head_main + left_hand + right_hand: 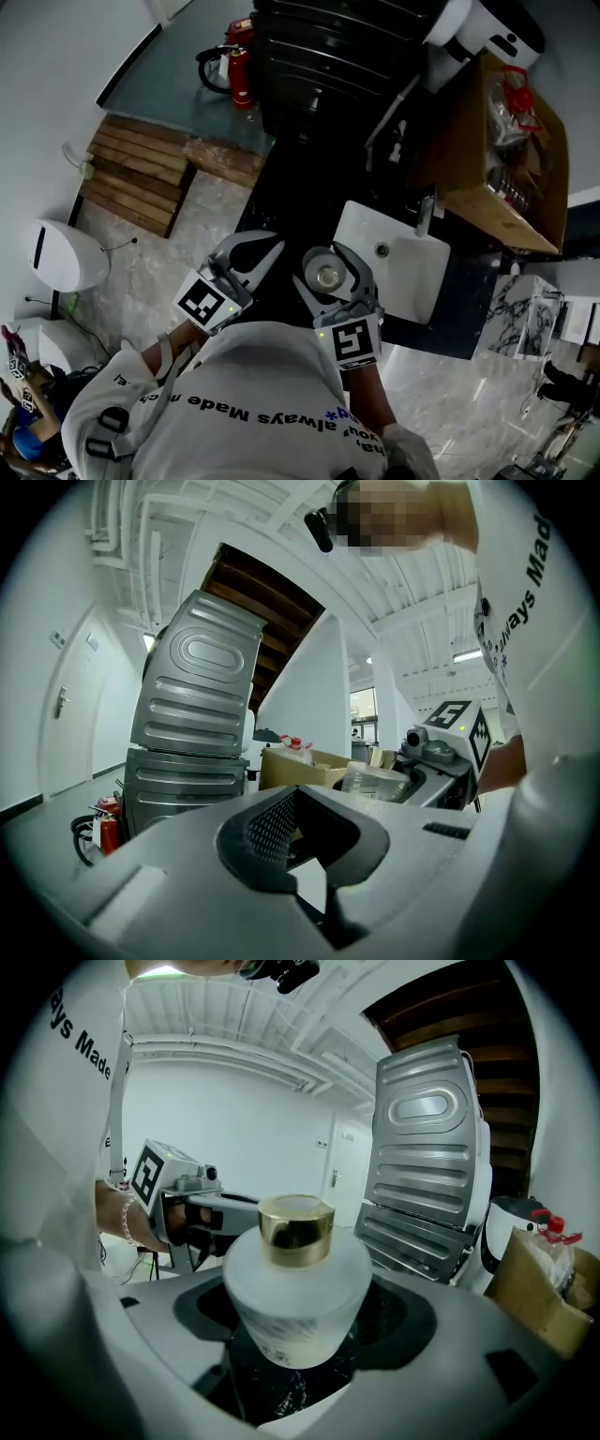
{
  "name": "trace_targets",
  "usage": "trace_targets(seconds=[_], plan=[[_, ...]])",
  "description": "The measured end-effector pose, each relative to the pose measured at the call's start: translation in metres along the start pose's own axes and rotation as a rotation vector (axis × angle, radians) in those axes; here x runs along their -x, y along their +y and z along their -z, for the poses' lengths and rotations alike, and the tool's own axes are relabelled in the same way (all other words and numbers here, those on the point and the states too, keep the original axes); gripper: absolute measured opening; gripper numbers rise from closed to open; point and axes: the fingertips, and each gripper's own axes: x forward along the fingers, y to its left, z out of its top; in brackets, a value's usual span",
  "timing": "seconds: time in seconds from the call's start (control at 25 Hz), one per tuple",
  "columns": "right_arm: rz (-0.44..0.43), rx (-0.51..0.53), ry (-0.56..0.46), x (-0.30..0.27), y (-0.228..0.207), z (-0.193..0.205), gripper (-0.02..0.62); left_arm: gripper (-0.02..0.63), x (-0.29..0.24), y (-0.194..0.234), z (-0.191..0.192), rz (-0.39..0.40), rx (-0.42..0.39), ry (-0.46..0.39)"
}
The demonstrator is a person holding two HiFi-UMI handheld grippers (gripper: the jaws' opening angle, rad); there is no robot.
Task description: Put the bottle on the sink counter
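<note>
A frosted white bottle [295,1288] with a gold cap sits between the jaws of my right gripper [300,1321], which is shut on its body. From the head view the bottle [328,275] shows cap-up in the right gripper [330,269], above the black sink counter [274,214] just left of the white basin [412,277]. My left gripper [255,251] hangs beside it on the left, open and holding nothing. In the left gripper view its jaws [305,832] stand apart, and the bottle [373,780] shows at the right.
A faucet [424,217] stands at the basin's far rim. A cardboard box [506,159] of items lies beyond the sink, a dark ribbed appliance [328,56] behind the counter. Red fire extinguishers [241,75] and a wooden pallet [141,173] are on the floor at the left.
</note>
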Motion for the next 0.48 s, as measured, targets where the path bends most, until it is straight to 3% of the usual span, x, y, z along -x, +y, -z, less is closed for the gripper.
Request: trace_targets(seconds=[0.48], plan=[[-0.061,0.059,-0.049,-0.005,-0.029,0.011,0.333,0.002,-0.027,-0.002,0.007,-0.06,0.0,0.028]])
